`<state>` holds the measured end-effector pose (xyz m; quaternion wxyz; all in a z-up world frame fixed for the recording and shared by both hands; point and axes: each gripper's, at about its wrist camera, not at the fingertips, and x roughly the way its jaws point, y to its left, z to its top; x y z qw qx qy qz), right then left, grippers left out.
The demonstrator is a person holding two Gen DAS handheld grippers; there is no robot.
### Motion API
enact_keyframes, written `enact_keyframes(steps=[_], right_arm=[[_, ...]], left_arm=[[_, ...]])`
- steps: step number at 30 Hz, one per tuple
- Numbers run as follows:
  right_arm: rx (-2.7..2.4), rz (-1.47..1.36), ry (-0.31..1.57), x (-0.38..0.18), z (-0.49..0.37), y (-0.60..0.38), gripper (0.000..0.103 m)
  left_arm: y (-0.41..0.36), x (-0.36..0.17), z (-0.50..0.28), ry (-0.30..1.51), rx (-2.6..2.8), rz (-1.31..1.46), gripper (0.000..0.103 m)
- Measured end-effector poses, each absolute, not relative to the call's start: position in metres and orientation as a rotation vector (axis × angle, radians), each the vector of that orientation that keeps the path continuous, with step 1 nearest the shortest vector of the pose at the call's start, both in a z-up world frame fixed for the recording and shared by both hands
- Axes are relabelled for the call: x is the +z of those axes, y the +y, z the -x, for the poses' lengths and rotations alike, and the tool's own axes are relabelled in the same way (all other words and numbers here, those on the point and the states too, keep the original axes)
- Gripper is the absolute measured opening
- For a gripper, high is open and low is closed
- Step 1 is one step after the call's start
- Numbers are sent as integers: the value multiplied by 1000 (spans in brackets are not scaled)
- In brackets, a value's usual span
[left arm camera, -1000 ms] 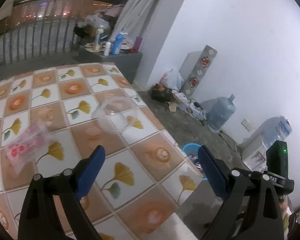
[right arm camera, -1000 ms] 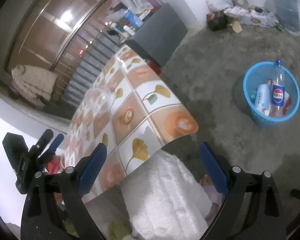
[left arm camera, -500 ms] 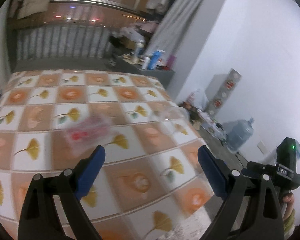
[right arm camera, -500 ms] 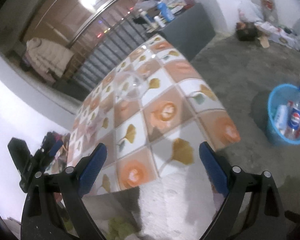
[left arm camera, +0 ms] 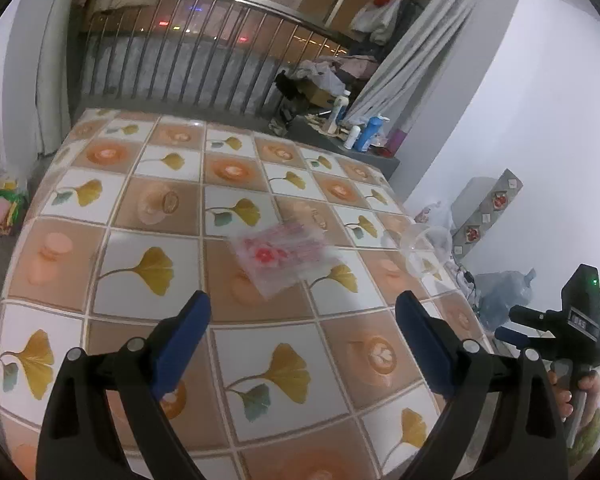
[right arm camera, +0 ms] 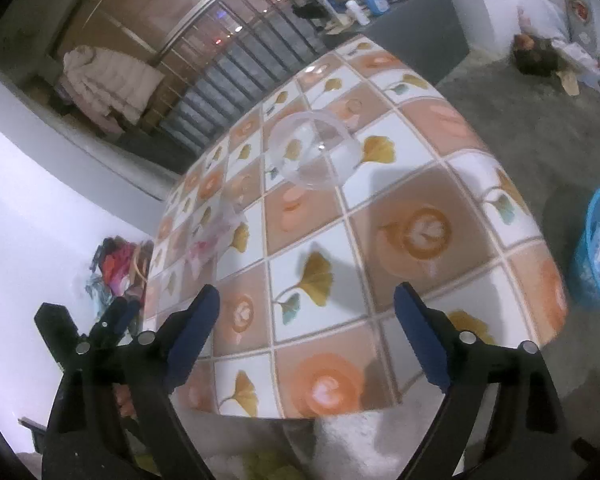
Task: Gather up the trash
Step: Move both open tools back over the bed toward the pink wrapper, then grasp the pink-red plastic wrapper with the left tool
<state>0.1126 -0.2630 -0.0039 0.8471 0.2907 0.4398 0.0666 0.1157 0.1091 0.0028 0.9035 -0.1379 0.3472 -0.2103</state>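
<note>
Blue pads line the black two-finger left gripper (left arm camera: 302, 316), whose jaws stand wide apart with nothing between them, above the table covered in a glossy oilcloth of orange and white squares with ginkgo leaves (left arm camera: 148, 204). Just beyond its fingertips lies a crumpled clear plastic wrapper with red and pink print (left arm camera: 284, 254), flat on the cloth near the table's middle. Further right, at the table's edge, sits a clear plastic bowl-shaped lid (left arm camera: 428, 246).

The right gripper (right arm camera: 306, 306), also black with blue pads, has its jaws far apart (they have just been closing a little) and holds nothing. The clear lid (right arm camera: 312, 152) lies well ahead of it on the cloth; the wrapper (right arm camera: 210, 236) is off to the left, blurred. On the grey floor at the right edge stands a blue plastic basket (right arm camera: 596, 256) with bottles inside. A hand (left arm camera: 576, 390) grips the right tool's handle in the left wrist view.
</note>
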Motion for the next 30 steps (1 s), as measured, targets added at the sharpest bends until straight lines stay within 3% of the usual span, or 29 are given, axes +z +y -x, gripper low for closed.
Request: enact_keyframes(steps=[11, 15, 18, 20, 22, 25, 30], right_arm=[[226, -619, 966, -5, -136, -233, 76], [239, -618, 978, -7, -132, -227, 75], [234, -616, 979, -7, -126, -228, 75], [224, -619, 978, -8, -120, -231, 75], [213, -624, 978, -9, -113, -236, 75], [200, -633, 970, -8, -104, -243, 75], [185, -651, 956, -7, -93, -254, 75]], left_arm=[[103, -15, -198, 818, -406, 247, 68], [83, -28, -230, 875, -399, 137, 65], [70, -37, -242, 915, -422, 76, 46], [63, -44, -244, 943, -420, 52, 22], [57, -49, -241, 958, -432, 34, 11], [50, -52, -228, 964, -454, 28, 4], [39, -52, -202, 977, -482, 41, 4]])
